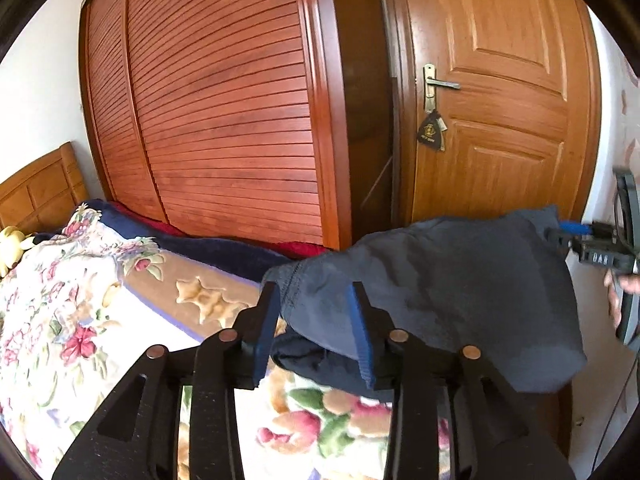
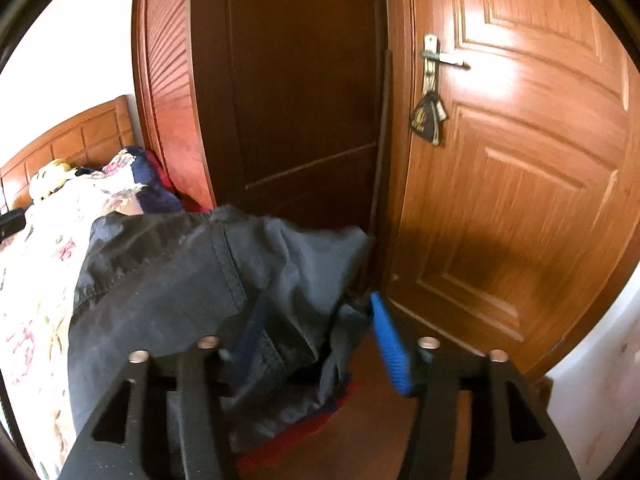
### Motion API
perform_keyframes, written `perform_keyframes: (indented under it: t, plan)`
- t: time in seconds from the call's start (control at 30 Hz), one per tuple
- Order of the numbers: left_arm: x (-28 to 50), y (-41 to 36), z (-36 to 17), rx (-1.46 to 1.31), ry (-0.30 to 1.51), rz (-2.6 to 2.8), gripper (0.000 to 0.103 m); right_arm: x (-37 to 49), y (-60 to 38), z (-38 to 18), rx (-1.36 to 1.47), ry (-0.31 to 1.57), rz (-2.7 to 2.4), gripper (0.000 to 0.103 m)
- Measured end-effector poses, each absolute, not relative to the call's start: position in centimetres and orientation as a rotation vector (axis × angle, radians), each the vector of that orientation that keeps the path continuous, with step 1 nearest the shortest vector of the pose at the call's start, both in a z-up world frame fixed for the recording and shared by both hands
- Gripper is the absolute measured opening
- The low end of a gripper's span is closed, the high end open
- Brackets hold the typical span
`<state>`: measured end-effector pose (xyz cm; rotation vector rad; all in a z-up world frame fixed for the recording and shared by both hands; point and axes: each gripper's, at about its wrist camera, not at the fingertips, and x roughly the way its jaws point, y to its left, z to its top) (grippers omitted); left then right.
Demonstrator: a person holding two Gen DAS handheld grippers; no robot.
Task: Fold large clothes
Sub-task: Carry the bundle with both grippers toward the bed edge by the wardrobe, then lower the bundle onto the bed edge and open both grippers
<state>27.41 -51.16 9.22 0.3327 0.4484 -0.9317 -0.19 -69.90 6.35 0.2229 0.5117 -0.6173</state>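
Note:
A dark navy garment hangs stretched in the air over the foot of the bed. In the left wrist view my left gripper stands open, its blue-padded fingers on either side of the garment's hemmed edge, with a gap to the cloth. My right gripper shows at the far right of that view, at the garment's other corner. In the right wrist view the right gripper has its fingers wide apart; the garment drapes over the left finger, and the right pad is bare.
A floral quilt covers the bed, with a wooden headboard and a yellow plush toy at the far left. A slatted wardrobe and a wooden door with hanging keys stand close behind. Wood floor lies below.

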Motion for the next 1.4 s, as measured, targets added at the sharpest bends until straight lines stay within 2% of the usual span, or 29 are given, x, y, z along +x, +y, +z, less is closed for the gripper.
perform_keyframes:
  t: [0.07,0.13,0.2,0.3,0.43,0.63,0.8,1.07,1.4]
  plan:
    - [26.7,-50.7,9.0,0.332,0.458,-0.948,0.043,-0.8,-68.6,7.9,0.172,0.493,-0.637,0.061]
    - [26.1,-50.2,8.7,0.325,0.468,-0.974,0.06,-1.4,-67.3,9.2,0.137,0.455,-0.638,0.062]
    - [25.0,-49.5,8.6,0.317,0.463,-0.999,0.07,-1.7,-65.9,10.4,0.118,0.419,-0.615,0.063]
    - [23.5,-48.3,8.4,0.29,0.458,-1.014,0.079,-0.8,-64.0,11.4,0.085,0.412,-0.526,0.063]
    - [22.2,-46.7,8.3,0.238,0.481,-1.028,0.082,1.6,-63.5,10.4,0.107,0.501,-0.445,0.063]
    - [19.4,-44.6,8.5,0.232,0.479,-1.034,0.084,3.1,-66.8,5.7,0.222,0.663,-0.464,0.063]
    - [17.6,-42.7,9.1,0.214,0.483,-1.004,0.085,0.2,-66.6,6.5,0.248,0.643,-0.489,0.063]
    - [13.3,-38.3,9.6,0.218,0.452,-0.913,0.085,-5.5,-59.2,9.6,0.145,0.557,-0.448,0.064]
    - [8.6,-31.1,7.5,0.169,0.485,-0.784,0.085,-9.6,-48.2,9.1,0.102,0.493,-0.314,0.082]
